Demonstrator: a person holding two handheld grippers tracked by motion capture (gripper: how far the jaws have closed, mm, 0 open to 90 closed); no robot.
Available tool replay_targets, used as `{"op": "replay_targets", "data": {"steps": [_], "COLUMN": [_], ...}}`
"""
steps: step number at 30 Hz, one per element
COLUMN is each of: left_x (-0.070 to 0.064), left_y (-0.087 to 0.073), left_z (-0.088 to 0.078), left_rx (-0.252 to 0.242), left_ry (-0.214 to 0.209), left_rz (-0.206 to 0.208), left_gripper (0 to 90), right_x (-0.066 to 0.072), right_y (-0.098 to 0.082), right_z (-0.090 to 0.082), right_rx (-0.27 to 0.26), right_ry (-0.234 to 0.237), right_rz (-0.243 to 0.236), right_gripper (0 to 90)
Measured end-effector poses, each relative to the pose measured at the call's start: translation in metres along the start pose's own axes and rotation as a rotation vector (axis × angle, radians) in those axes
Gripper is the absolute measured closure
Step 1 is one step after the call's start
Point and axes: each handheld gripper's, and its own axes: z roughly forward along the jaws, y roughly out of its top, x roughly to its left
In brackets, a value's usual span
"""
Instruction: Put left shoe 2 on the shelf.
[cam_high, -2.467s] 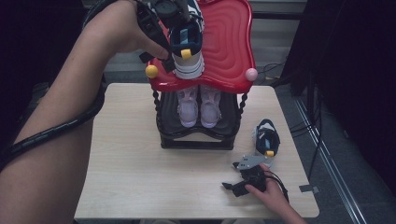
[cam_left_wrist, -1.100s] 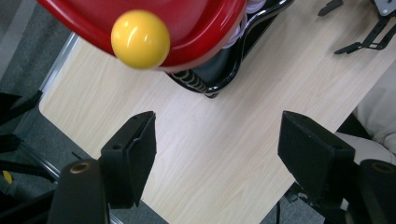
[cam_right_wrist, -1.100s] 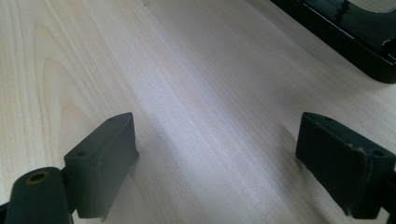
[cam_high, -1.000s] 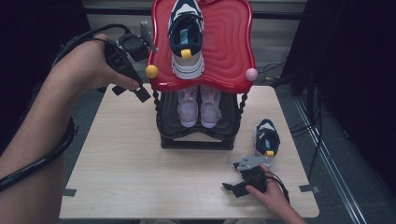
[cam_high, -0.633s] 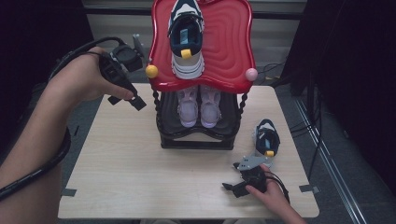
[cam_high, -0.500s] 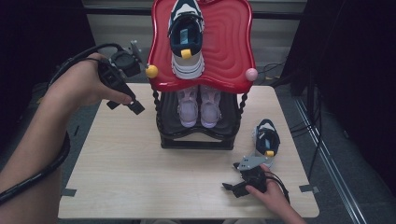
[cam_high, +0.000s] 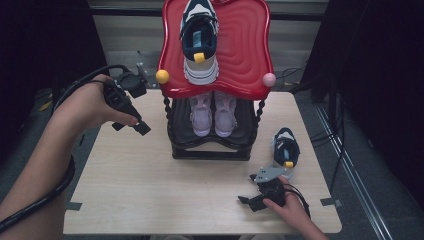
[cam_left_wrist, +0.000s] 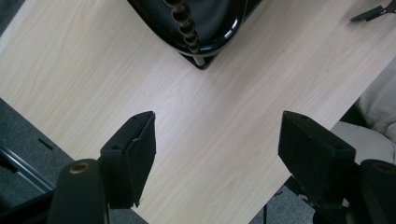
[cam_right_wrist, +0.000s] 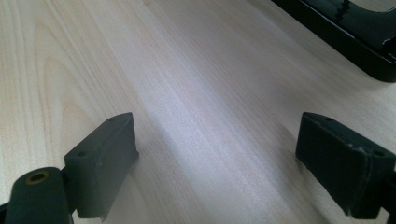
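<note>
A pale wooden counter (cam_high: 150, 190) sits in front of you, and at its far middle stands a black two-tier shoe rack (cam_high: 210, 145) with beaded posts and a wavy red top tray (cam_high: 245, 45). On that red tray one navy and white sneaker (cam_high: 200, 42) lies lengthwise, with a yellow tag at its tongue. Under the tray, on the black lower shelf, a pair of pale pink shoes (cam_high: 213, 115) rests side by side, toes toward you. Just right of the rack, on the counter, lies the matching navy and white sneaker (cam_high: 286, 147), close to your right hand. Your left tool (cam_high: 131, 126) hangs above the counter's left part, just left of the rack; its jaws stand wide apart with nothing between them, and in the left gripper view you see bare wood and the rack's black corner foot beyond them. Your right tool (cam_high: 248, 201) lies low at the counter's near right edge, a little nearer you than the loose sneaker, its jaws spread and empty over bare wood in the right gripper view.
</note>
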Motion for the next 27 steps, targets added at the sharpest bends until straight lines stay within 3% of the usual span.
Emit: {"op": "replay_targets", "data": {"steps": [27], "left_x": [-0.002], "left_y": [-0.025], "left_z": [0.052], "left_rx": [0.036], "left_ry": [-0.051], "left_rz": [-0.015], "left_gripper": [27.5], "right_x": [0.000], "right_y": [0.000], "right_z": [0.000], "right_rx": [-0.002], "right_ry": [-0.002], "right_rz": [0.002], "right_gripper": [11.7]}}
